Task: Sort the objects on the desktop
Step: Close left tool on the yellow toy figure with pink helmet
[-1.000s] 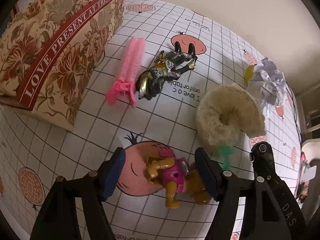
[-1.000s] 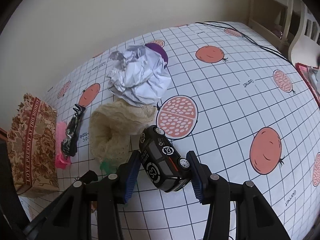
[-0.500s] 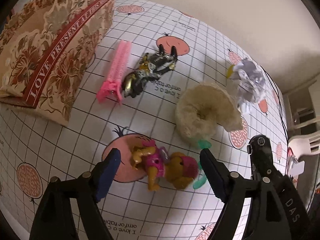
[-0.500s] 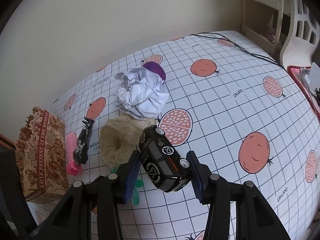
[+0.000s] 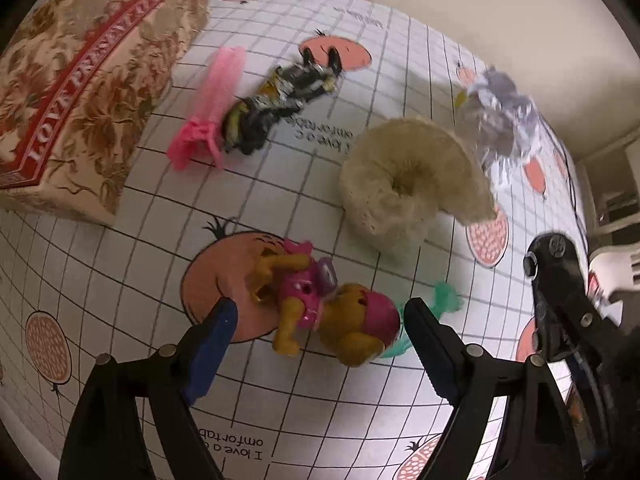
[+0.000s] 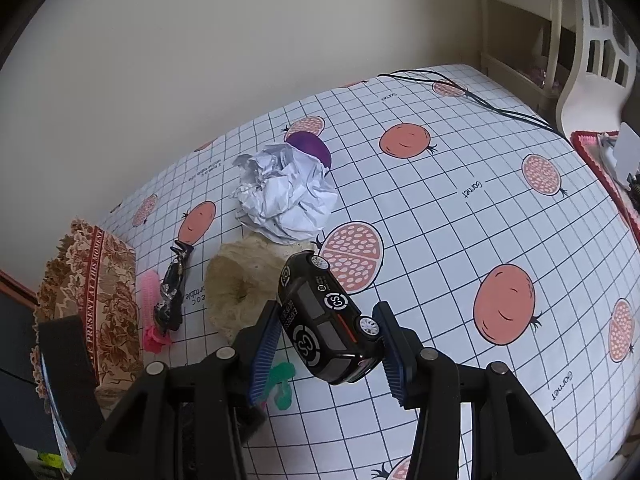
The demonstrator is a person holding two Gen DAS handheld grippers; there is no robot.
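A white grid tablecloth [image 6: 460,240] printed with pomegranates covers the table and carries everything else. At its left end lies a floral gift box [image 5: 80,80] with a red "LOVE PRESENT" band. Near the middle sits a ball of crumpled white paper [image 6: 286,196], touching a purple object [image 6: 310,146] behind it, and just in front of the paper a cream knitted hat [image 5: 404,176] rests on its side. The right gripper [image 6: 326,338] is clamped on a black toy car [image 6: 326,320], held clear above the cloth, nose tilted up. The left gripper [image 5: 320,334] hangs over a yellow-and-pink toy dog figure [image 5: 320,304] lying on the cloth; its jaws are opening, the figure between them with neither pad pressing on it. Between box and hat lie a pink comb [image 5: 210,108] and, touching it, a black-and-gold toy figure [image 5: 276,104]. A small green plastic piece [image 5: 444,300] lies beside the dog's head.
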